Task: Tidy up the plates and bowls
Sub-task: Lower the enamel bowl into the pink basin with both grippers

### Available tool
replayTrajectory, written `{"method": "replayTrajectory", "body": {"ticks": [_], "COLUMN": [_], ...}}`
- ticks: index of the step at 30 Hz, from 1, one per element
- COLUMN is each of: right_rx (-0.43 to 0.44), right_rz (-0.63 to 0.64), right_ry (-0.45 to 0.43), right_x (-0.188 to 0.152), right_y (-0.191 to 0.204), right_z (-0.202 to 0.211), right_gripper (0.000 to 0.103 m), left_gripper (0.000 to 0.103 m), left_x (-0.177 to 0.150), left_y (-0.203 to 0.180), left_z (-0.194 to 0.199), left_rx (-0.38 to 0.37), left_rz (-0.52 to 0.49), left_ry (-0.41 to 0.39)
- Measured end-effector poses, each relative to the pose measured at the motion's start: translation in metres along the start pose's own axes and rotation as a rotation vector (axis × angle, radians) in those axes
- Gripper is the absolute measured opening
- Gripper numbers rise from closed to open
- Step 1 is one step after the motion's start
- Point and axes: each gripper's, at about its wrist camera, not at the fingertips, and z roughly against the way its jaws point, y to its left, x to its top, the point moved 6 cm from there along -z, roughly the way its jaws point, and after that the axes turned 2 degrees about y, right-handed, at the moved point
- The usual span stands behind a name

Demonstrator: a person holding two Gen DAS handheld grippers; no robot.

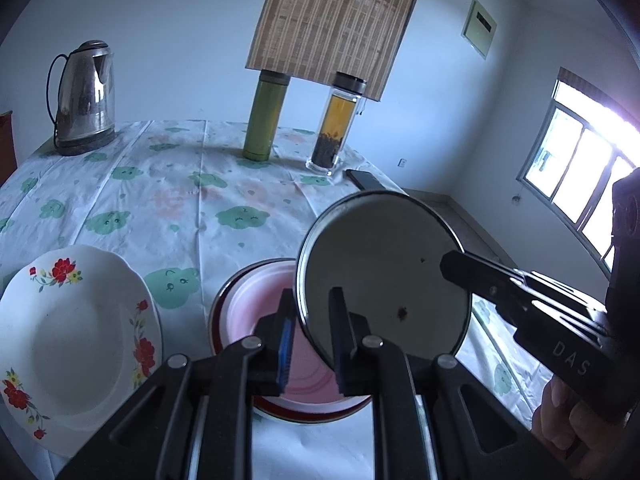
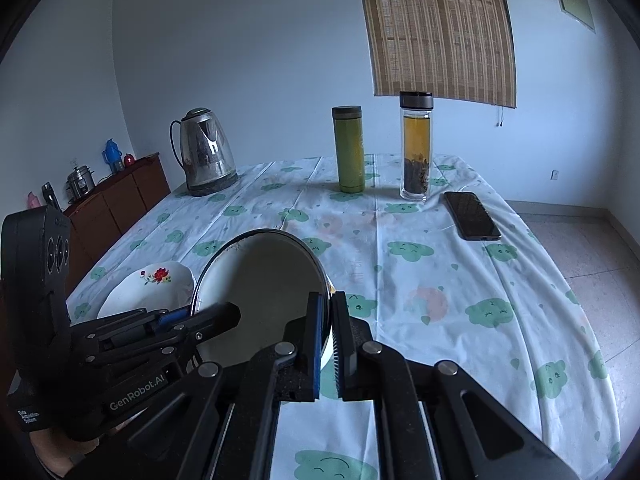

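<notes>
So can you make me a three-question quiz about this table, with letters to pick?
1. Where is the phone?
A. by the tea bottle
B. under the kettle
C. on the flower plate

2. What colour is the flask?
A. red
B. green
C. black

3. How is the metal plate held?
A. flat on the table
B. by one gripper
C. tilted, by both grippers

Answers:
1 A, it lies just right of the tea bottle.
2 B, its body is green.
3 C, the left gripper and right gripper each pinch its rim, over the pink bowl.
</notes>
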Motion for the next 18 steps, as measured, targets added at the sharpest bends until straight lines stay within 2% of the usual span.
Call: {"method": "replayTrajectory", "body": {"ticks": [5,16,18], "right_rx": [0.049,0.056,0.056], "right_rz": [-0.029,-0.046,-0.045], "right_ry": [0.055,0.115,0.142], "right_x": [0.000,-0.005,-0.007], "right_y": [-0.001,-0.001,-0.002], "right_z": [-0.014,-0.028,-0.035], "right_gripper": [0.006,0.006,0.006], "left_gripper": [0.018,0.018,0.025], "left_x": [0.001,-0.003,-0.003], "left_y": [0.005,0.011,0.012], "left_z": [0.001,-0.009,-0.010], "left_rx": [0.009,0.035,0.030], "left_rz": [0.012,0.017,0.022], "left_ry": [0.000,0.047,0.052]}}
